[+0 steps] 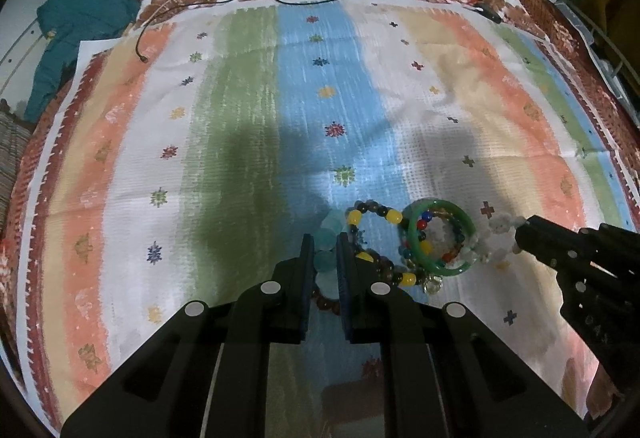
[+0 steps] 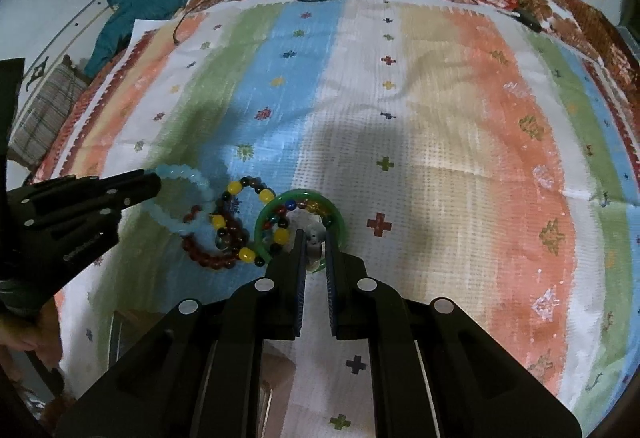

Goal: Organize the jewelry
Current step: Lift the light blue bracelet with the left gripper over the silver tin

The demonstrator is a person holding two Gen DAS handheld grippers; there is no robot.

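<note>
Separation step under way: left gripper (image 1: 325, 254) jaws clamped on pale blue bracelet (image 2: 176, 198), right gripper (image 2: 316, 240) jaws clamped on white bracelet (image 1: 494, 234) beside green bangle (image 1: 444, 234). Next: draw both apart, clear of tangled beads.

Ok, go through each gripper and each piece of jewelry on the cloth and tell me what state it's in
Left gripper: jaws shut on the pale blue translucent bead bracelet.
Right gripper: jaws shut on the white bead bracelet.
Green glassy bangle: flat on the cloth, ungripped.
Dark bead bracelet with yellow beads: flat, ungripped.
Reddish-brown bead bracelet: flat, ungripped.
</note>
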